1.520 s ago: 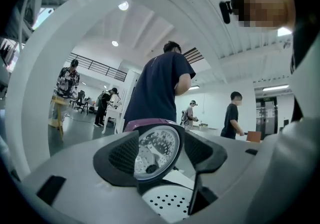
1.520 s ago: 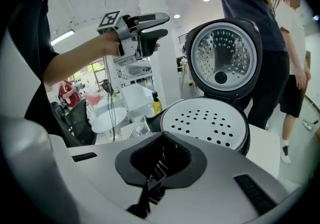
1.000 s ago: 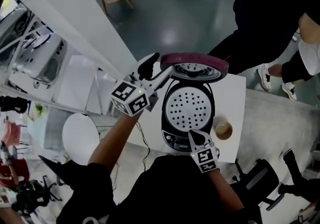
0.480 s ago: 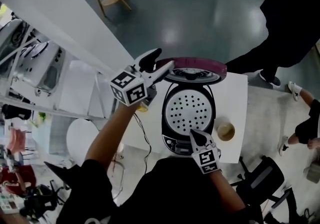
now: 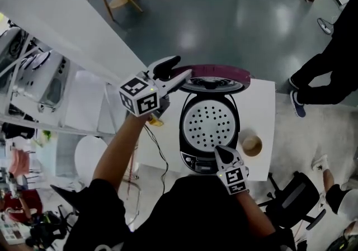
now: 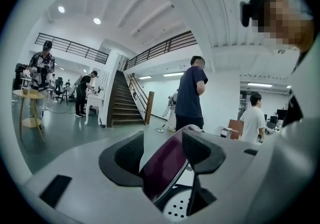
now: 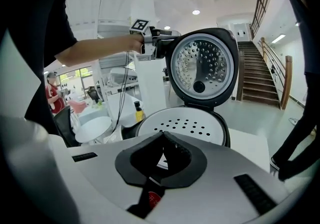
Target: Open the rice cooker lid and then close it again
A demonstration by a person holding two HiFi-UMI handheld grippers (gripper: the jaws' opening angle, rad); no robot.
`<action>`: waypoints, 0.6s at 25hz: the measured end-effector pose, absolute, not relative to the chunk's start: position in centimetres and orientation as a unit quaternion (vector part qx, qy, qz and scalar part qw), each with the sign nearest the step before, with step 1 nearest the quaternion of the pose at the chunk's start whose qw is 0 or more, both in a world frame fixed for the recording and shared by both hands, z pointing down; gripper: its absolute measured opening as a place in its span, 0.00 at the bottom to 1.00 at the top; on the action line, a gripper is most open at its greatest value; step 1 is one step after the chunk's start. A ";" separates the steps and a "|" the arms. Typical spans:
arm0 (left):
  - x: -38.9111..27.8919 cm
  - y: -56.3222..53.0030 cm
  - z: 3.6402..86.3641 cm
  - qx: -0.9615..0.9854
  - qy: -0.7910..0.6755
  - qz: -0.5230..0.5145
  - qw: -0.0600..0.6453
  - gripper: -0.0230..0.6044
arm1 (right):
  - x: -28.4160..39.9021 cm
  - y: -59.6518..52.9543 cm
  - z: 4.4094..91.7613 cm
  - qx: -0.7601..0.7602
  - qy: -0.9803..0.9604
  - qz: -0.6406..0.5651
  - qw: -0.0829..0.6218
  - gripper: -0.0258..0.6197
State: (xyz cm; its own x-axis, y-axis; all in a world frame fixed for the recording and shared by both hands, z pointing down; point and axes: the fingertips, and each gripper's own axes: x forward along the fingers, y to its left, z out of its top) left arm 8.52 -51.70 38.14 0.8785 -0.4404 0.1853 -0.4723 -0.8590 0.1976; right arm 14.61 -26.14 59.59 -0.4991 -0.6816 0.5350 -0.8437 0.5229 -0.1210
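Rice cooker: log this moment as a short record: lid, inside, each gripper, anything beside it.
lid: open, upright at the back
inside: white tray with holes
left gripper: open, lid's rim between the jaws, which have just been closing
right gripper: shut, at the cooker's front panel
beside: cup on the table, at the cooker's right

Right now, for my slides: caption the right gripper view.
Shut right gripper before the rice cooker; lid stands open, left gripper has just been closing around its edge.
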 end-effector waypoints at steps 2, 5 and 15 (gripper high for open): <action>8.6 -51.5 38.1 0.964 -0.227 0.075 0.118 0.41 | 14.5 -26.1 59.4 0.452 -0.846 0.190 0.210 0.04; 8.7 -51.1 38.2 0.967 -0.213 0.087 0.110 0.39 | 14.6 -26.1 59.3 0.455 -0.845 0.189 0.207 0.04; 8.9 -48.0 38.5 0.975 -0.147 0.140 0.085 0.34 | 13.9 -25.2 59.2 0.453 -0.846 0.194 0.204 0.04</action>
